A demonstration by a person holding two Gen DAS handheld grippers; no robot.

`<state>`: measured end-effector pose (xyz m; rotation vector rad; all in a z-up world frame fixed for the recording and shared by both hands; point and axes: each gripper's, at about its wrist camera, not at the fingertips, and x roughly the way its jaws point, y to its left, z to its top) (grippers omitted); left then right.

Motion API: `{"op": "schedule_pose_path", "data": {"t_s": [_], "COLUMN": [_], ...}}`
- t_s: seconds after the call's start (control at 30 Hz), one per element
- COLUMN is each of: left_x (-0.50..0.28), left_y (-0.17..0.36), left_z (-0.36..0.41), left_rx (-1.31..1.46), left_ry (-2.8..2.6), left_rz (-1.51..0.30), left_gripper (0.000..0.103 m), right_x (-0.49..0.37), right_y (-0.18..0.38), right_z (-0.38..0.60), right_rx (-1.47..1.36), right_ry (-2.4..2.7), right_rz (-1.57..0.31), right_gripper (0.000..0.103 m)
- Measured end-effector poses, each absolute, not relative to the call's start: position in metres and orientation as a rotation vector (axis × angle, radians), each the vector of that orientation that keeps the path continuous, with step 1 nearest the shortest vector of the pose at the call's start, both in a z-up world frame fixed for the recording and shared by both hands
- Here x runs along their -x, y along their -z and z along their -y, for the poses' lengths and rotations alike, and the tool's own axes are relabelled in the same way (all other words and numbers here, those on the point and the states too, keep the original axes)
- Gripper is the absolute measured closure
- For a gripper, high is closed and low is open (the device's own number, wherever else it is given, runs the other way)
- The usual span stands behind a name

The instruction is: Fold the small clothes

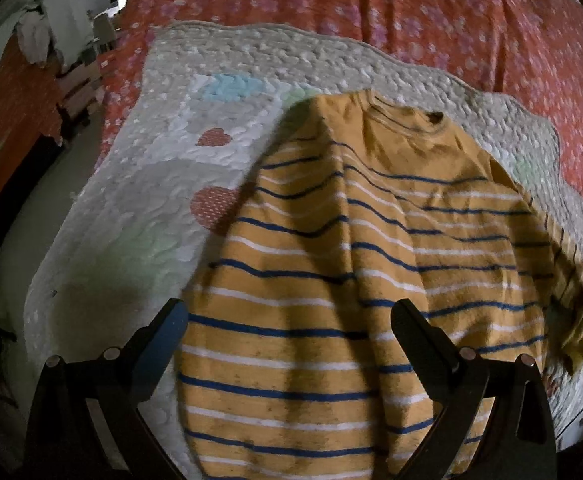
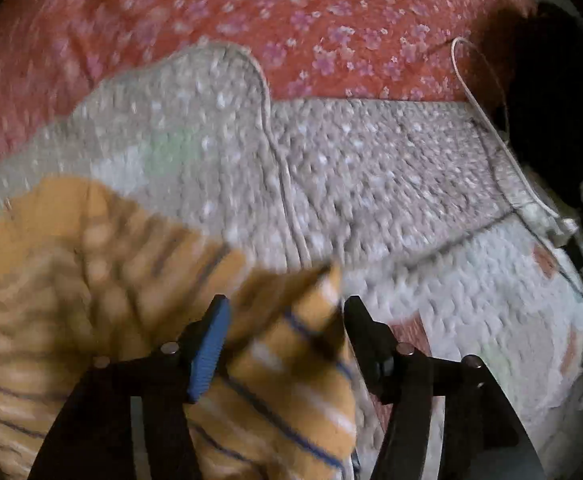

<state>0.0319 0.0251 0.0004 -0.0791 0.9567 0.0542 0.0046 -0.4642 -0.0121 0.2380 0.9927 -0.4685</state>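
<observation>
A small yellow shirt (image 1: 331,264) with blue and white stripes lies flat on a white quilted mat (image 1: 143,216), collar towards the far side. My left gripper (image 1: 289,312) hovers over the shirt's lower half, jaws wide open with nothing pinched. In the right wrist view, which is blurred, a folded-over striped sleeve (image 2: 291,344) of the shirt (image 2: 71,280) lies between the fingers of my right gripper (image 2: 287,308). Its jaws stand wide apart, and the blue pad (image 2: 209,352) on the left finger does not press the cloth.
The mat lies on a red bedspread with pink flowers (image 1: 371,4). A thin white cord (image 2: 487,120) and a dark object (image 2: 551,100) sit at the mat's right edge. The bed's edge and a cluttered floor (image 1: 71,72) show at far left.
</observation>
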Motion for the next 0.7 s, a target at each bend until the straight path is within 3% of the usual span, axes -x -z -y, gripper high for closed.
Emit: {"op": "schedule_pose_path", "data": {"t_s": [0.03,0.07,0.13,0.43,0.57,0.6,0.7], "left_x": [-0.032,-0.032,-0.032,-0.040,-0.043,-0.043,-0.039], "left_y": [-0.002,-0.003,-0.004,0.000,-0.001,-0.003,-0.009], "left_z": [-0.028,-0.034,-0.042,-0.074,-0.081,-0.087,-0.108], "left_rx": [0.088,0.097,0.110,0.182,0.185,0.194,0.226], "left_ry": [-0.062,-0.075,-0.093,-0.178,-0.197,-0.208,-0.252], "left_rz": [-0.953,-0.947,-0.943,-0.973,-0.973,-0.968,-0.945], "left_gripper": [0.002,0.002,0.002,0.002,0.002,0.002,0.002], "right_x": [-0.006,-0.007,-0.001,-0.014,-0.023,-0.020,-0.007], "right_y": [0.022,0.032,0.038,0.008,0.019,0.012,-0.018], "right_z": [0.461,0.461,0.466,0.536,0.550,0.546,0.503], "right_rx": [-0.195,-0.194,-0.291,-0.170,-0.149,-0.133,-0.136], "right_ry": [0.483,0.466,0.382,0.722,0.794,0.812,0.759], "right_rz": [-1.015,-1.047,-1.054,-1.004,-1.119,-1.096,-0.982], "right_gripper": [0.036,0.049,0.094,0.095,0.086,0.086,0.071]}}
